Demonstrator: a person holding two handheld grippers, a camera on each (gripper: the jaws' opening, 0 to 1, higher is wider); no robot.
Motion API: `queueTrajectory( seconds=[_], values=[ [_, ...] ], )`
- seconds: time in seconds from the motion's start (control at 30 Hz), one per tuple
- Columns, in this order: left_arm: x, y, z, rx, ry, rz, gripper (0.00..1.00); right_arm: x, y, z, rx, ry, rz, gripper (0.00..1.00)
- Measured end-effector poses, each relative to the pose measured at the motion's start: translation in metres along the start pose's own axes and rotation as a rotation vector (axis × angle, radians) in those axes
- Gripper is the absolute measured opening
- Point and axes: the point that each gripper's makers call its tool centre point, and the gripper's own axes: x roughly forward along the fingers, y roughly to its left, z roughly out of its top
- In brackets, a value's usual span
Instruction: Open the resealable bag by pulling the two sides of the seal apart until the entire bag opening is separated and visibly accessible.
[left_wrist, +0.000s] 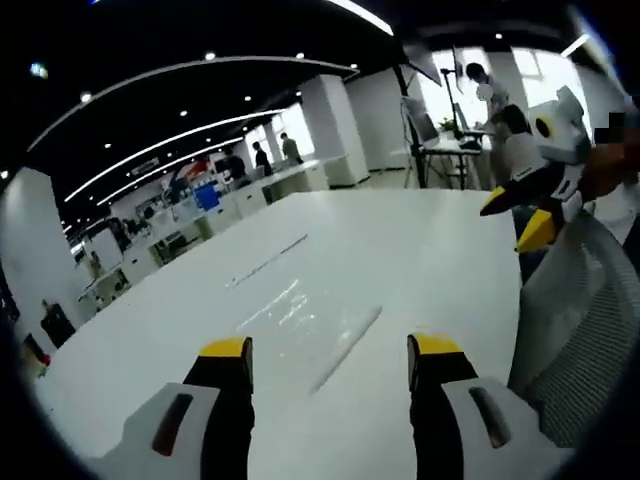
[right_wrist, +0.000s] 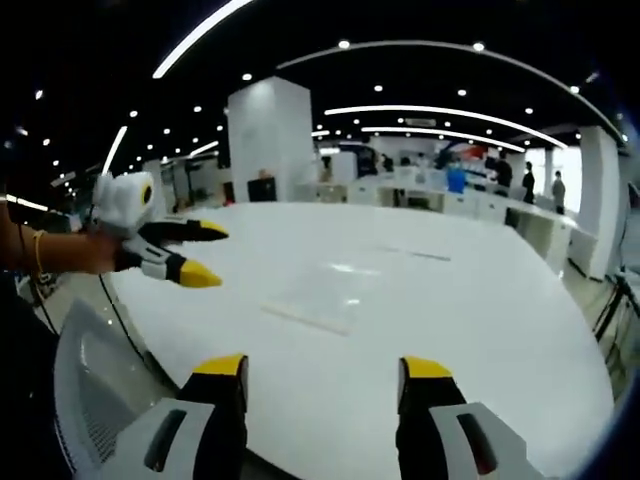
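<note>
The left gripper (left_wrist: 328, 362) rose from the bottom of the left gripper view with its yellow-tipped jaws spread wide and nothing between them. The right gripper (right_wrist: 320, 380) stood the same way at the bottom of the right gripper view, jaws apart and empty. Each also showed in the other's view: the right gripper at the upper right of the left gripper view, the left gripper at the left of the right gripper view, both held off the table's edge with jaws parted.

The resealable bag (left_wrist: 300, 310) lay flat on the white table (left_wrist: 420, 240), just above and between the left gripper's jaws in that view, and near the centre of the right gripper view (right_wrist: 318, 305). It was clear and nearly lost against the tabletop, marked mostly by glare and one straight edge.

It looked very light, thin, limp and slick, so it would likely slide or lift whole rather than resist. The sensible hold seemed to be the two lips just beside the seal strip, one per gripper, pinched firmly; which edge carried the seal could not be told.

A grey mesh chair back (left_wrist: 585, 330) stood at the right of the left gripper view.
</note>
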Motion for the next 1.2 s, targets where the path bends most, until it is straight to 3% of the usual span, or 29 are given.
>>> queueTrajectory(
  seconds=[0.27, 0.43, 0.57, 0.9, 1.2],
  values=[
    [-0.032, -0.007, 0.0, -0.109, -0.076, 0.024, 0.99, -0.007, 0.006, 0.005, -0.006, -0.05, 0.001, 0.68],
    [-0.047, -0.016, -0.013, -0.182, -0.09, 0.016, 1.0, -0.009, 0.01, 0.007, -0.013, -0.078, 0.004, 0.71],
    [-0.058, -0.023, -0.015, -0.233, -0.115, 0.006, 1.0, -0.011, 0.011, 0.014, -0.014, -0.105, 0.002, 0.72],
    [-0.058, -0.038, -0.011, -0.242, -0.123, -0.034, 1.0, -0.01, 0.014, 0.018, -0.012, -0.118, 0.012, 0.72],
    [-0.056, -0.04, -0.009, -0.259, -0.115, -0.034, 1.0, -0.015, 0.008, 0.018, 0.005, -0.124, -0.012, 0.71]
  ],
)
